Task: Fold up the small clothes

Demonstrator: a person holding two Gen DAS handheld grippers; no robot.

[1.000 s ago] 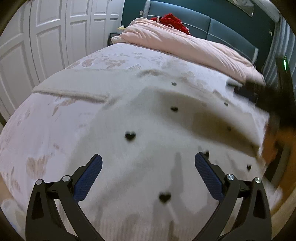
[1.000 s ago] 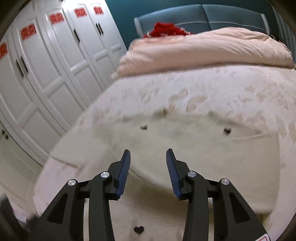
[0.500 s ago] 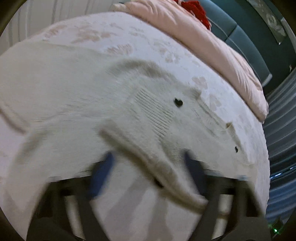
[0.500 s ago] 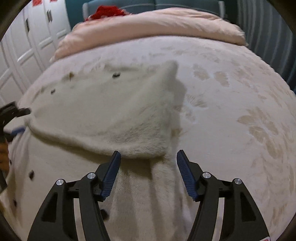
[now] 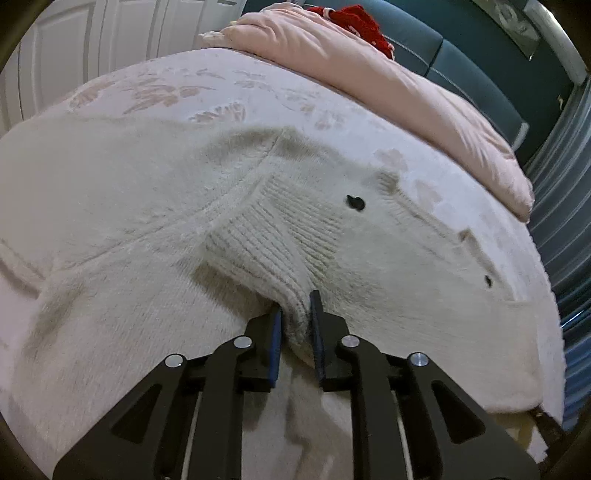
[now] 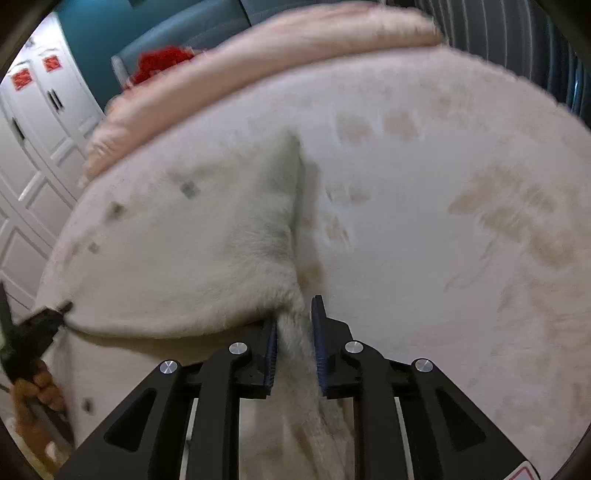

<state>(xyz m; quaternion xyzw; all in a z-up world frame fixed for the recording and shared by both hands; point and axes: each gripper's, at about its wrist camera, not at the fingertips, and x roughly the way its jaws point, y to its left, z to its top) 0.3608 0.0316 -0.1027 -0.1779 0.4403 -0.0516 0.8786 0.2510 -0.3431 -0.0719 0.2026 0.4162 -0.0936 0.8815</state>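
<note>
We see a cream fluffy sweater [image 5: 155,206] spread over a bed [image 5: 229,85] covered in a pale sheet with faded leaf prints. Our left gripper [image 5: 295,325] has just been closing and now pinches a ribbed fold of the sweater between its blue pads. Our right gripper [image 6: 293,339] has also just been closing and clamps a fuzzy edge of the same sweater. A pink duvet [image 5: 388,85] lies bunched along the far side, with something red [image 5: 354,18] on it against a teal padded headboard [image 5: 461,62]. White panelled wardrobe doors [image 6: 33,122] stand beside the bed.
</note>
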